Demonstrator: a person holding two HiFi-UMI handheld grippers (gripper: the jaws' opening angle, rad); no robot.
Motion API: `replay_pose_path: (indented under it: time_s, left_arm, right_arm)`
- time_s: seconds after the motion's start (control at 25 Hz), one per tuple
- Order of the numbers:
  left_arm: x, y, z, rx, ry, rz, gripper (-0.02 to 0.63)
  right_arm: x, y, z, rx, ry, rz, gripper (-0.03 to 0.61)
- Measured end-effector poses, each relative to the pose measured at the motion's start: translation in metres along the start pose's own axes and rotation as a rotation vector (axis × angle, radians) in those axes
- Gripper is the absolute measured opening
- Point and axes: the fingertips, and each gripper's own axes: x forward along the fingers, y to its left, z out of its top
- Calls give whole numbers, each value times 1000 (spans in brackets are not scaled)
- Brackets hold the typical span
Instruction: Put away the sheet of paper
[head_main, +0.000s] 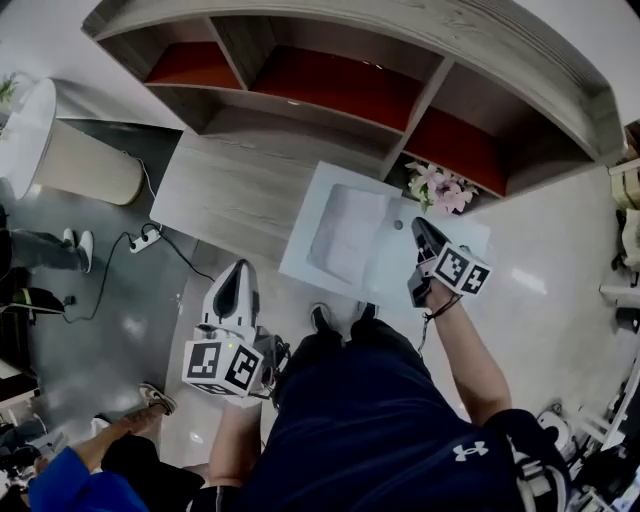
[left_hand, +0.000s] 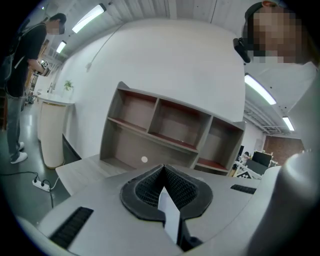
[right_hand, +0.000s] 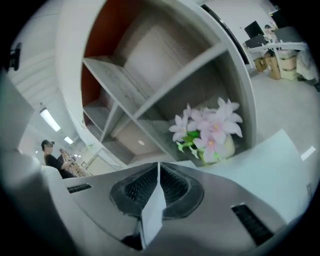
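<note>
**Sheet of paper (head_main: 350, 235) liable to crumple or slide off counter (head_main: 230, 185)**

Lying flat at the counter's right end, the sheet of paper had its long axis running from 10 to 4 o'clock in the head view. Potted pink flowers (head_main: 438, 188) stood just past its far edge at 1 o'clock. The right tool (head_main: 419, 227) sat over the sheet, jaws shut with nothing visibly pinched. The left tool (head_main: 240, 267), also shut and empty, hung well apart at 7 o'clock. A closed-tip push would likely crease the sheet or nudge the flowers.
</note>
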Motion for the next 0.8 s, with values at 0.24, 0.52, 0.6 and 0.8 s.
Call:
replay_pose_path:
  time_s: [0.24, 0.52, 0.6, 0.8]
  left_arm:
    - [5, -18, 2, 11, -13, -56, 15]
    - [-8, -31, 9, 23, -35, -78, 15]
    - [-10, -32, 14, 28, -48, -82, 15]
    - [-15, -37, 19, 37, -62, -90, 15]
  right_arm:
    - [-55, 89, 60, -361, -213, 136, 19]
    - [-123, 184, 94, -802, -419, 184, 17]
    - [-137, 206, 100, -879, -471, 204, 17]
    - [-164, 246, 108, -945, -577, 266, 16]
